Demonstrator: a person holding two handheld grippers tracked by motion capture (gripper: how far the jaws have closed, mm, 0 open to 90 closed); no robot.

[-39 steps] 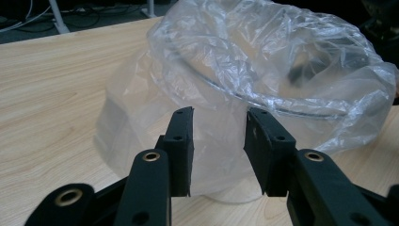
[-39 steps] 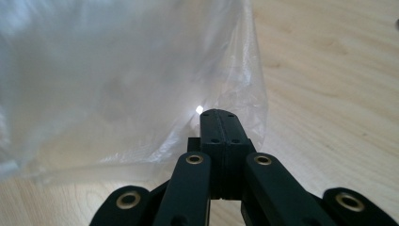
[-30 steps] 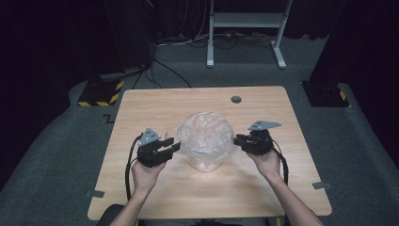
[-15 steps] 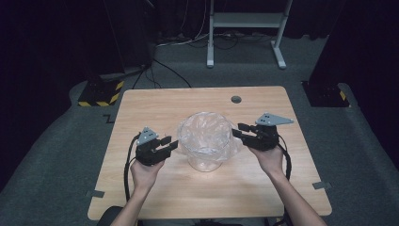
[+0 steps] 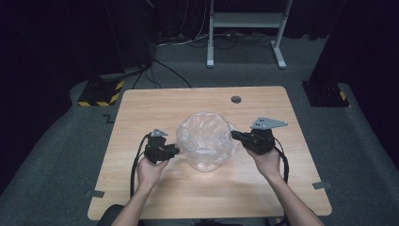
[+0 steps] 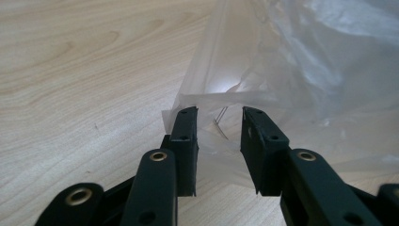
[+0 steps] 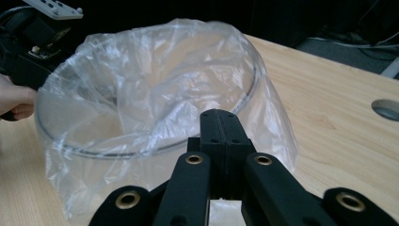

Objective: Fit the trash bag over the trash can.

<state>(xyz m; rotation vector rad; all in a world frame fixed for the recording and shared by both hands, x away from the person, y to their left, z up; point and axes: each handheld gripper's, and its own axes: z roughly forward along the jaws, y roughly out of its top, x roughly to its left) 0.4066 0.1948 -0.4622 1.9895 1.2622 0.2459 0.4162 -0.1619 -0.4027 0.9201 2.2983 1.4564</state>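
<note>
A clear bowl lined with a crinkled clear plastic bag [image 5: 205, 141] stands in the middle of the wooden table [image 5: 155, 108]. My left gripper [image 5: 175, 150] is low at the bag's left side. In the left gripper view its jaws [image 6: 219, 115] stand apart with a loose fold of the bag [image 6: 301, 70] between them, untouched by the pads; they have just been closing a little. My right gripper [image 5: 234, 135] is at the bowl's right rim. In the right gripper view its jaws [image 7: 219, 117] have just closed and are pressed together on the bag [image 7: 155, 94] film at the near rim.
A round cable hole [image 5: 236, 99] sits near the table's far edge. Beyond the table are a grey metal stand [image 5: 244, 33], cables, and yellow-and-black striped blocks [image 5: 99, 93] on the floor. Bare wood surrounds the bowl on all sides.
My left gripper has sunk and moved in towards the bag's lower left edge. The right gripper has kept its place at the rim and its jaws have shut.
</note>
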